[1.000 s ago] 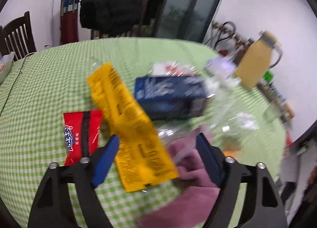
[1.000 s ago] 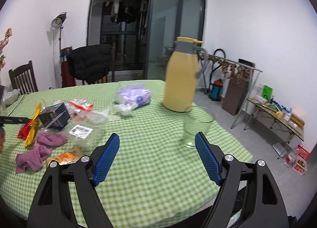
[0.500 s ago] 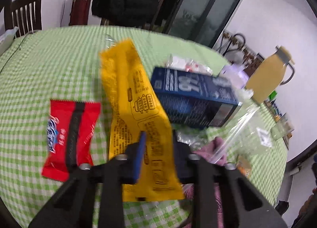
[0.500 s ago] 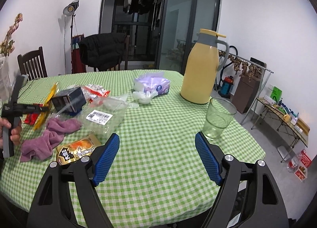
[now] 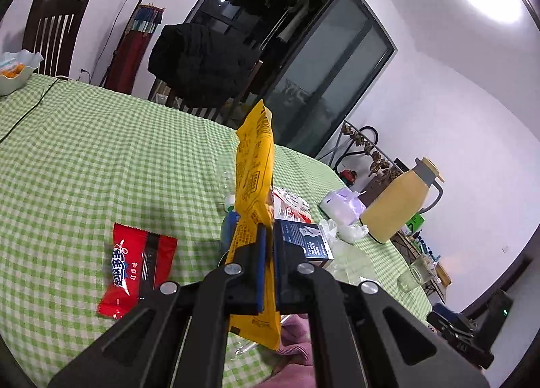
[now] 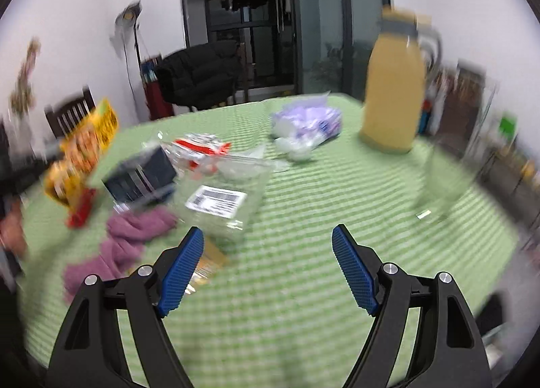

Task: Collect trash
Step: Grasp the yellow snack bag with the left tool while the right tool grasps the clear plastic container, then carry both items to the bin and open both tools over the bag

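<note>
Behind the left gripper (image 5: 268,239), yellow wrapper (image 5: 253,165) hides carton.

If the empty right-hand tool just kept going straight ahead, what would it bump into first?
Probably the green checked tablecloth itself: the open right tool points at bare cloth. The clear plastic container lies just left of that line. The blur makes depth uncertain.

A home dining room: a round table (image 5: 101,158) under a green-and-white checked cloth, with a dark wooden dining chair (image 5: 55,33) at its far edge. A black coat (image 5: 202,64) hangs over another chair before glass sliding doors (image 5: 324,71), behind which clothes hang. A yellow thermos jug (image 5: 401,205) and a drinking glass (image 5: 416,275) stand on the table.
</note>
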